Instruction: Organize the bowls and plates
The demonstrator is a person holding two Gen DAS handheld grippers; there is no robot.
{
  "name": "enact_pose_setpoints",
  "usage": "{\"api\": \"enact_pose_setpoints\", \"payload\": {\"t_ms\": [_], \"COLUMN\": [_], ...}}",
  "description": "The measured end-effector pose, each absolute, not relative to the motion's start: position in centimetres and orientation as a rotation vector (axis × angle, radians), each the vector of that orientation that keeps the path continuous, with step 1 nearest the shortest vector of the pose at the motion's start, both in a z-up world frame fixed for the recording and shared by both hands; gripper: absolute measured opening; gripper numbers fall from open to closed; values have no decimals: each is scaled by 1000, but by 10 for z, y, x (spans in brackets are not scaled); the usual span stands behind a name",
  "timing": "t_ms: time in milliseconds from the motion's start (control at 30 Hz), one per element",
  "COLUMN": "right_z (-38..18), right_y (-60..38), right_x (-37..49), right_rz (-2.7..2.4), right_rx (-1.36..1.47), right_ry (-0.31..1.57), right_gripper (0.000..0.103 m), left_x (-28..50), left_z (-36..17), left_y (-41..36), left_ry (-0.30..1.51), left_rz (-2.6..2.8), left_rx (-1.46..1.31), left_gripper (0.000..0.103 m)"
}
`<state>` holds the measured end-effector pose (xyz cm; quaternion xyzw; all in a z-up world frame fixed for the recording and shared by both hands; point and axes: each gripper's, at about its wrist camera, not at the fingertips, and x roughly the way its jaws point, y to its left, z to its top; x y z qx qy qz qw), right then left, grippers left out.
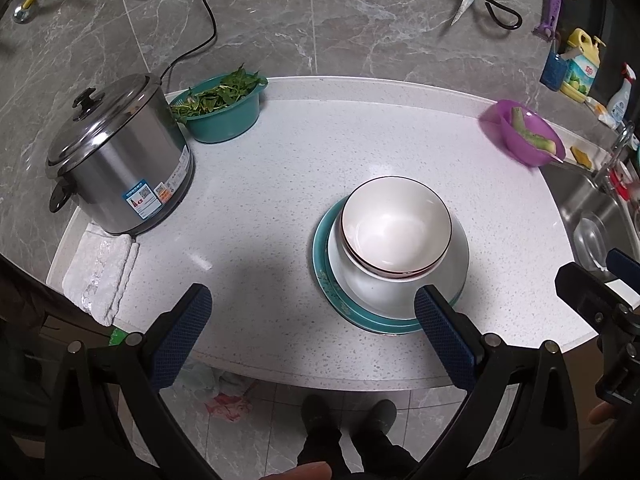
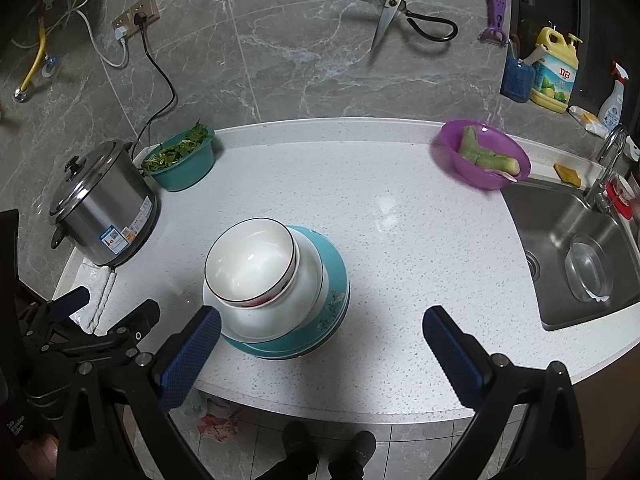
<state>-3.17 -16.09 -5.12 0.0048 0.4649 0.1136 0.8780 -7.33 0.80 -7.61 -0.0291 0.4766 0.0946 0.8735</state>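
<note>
Left gripper (image 1: pixel 314 334) fingers spread wide, empty; blue ribbed pads. Right gripper (image 2: pixel 322 354) the same, spread and empty. Both hover at the near edge of the speckled white table (image 2: pixel 400 248). Centre of it: glossy white bowls (image 2: pixel 250 266) nested, dark-rimmed one on top, on stacked round teal plates (image 2: pixel 334 308). Far left: steel cooker (image 2: pixel 102 212); right: steel sink (image 2: pixel 560 232).

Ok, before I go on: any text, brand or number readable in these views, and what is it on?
"立白": red characters on the yellow dish soap bottle by the wall.
Steel cooker: blue and orange stickers with a QR code; print too small to read.
White spray bottle: label blurred, unreadable.
The stacked bowls and teal plates carry only patterns, no text.
</note>
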Motion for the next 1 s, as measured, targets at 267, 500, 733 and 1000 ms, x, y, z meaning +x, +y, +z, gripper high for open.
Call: {"api": "enact_pose_setpoints", "payload": {"t_ms": [267, 500, 733, 1000], "right_z": [-51, -52, -53, -53], "right_y": [-161, -160, -161, -160], "right_x": [-31, -30, -28, -28], "right_rz": [235, 236, 235, 235], "right_rx": [8, 5, 1, 0], "right_ry": [970, 971, 972, 972], "right_gripper": [103, 103, 103, 103], "left_x": [-72, -71, -69, -65], "left_z": [-77, -75, -75, -76], "left_y": [6, 7, 8, 10], "left_ry": [995, 991, 992, 992], "left_rz": [202, 203, 200, 189], "left_rx": [-56, -51, -51, -49], "left_gripper": [103, 103, 103, 103]}}
